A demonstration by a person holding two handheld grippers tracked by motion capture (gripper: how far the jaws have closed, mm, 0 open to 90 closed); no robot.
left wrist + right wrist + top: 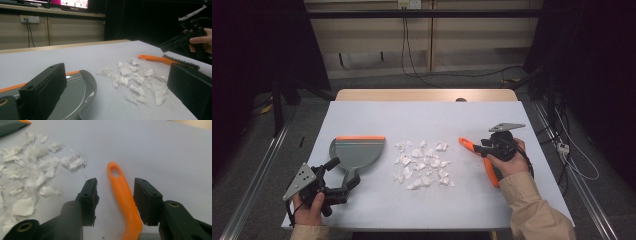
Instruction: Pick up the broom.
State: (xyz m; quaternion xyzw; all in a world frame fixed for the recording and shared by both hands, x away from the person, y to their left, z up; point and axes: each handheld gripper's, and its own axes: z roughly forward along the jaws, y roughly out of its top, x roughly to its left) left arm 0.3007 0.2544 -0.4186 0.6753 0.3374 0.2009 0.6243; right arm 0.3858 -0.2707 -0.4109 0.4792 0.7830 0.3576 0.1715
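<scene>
While the right gripper [115,200] straddles the orange plastic handle of the small hand brush [123,197], its two black jaws stand spread to either side, a gap showing between each pad and the handle; nothing is pinched yet. The looped end of the handle lies just beyond the fingertips, and the dark bristle strip [181,61] runs back beneath the right hand. Farther out on the inner side of these jaws lies the heap of torn white paper scraps [32,170] on the pale grey table covering [162,152].

In the left gripper view, the left gripper [117,90] holds its jaws wide apart and grips nothing. The grey plastic dustpan with an orange lip [75,92] lies under and just beside one jaw, its handle running back between the jaws in the high view; the pads appear clear of it. The scraps lie ahead of these jaws, between dustpan and brush.

Step in hand, as judged: taking up the brush, with the dustpan grasp also pending. The next move calls for the right jaws to close squarely on the handle, centred so it does not twist, and for the left jaws to seat on the dustpan handle before any sweeping of the scraps toward the orange lip.
</scene>
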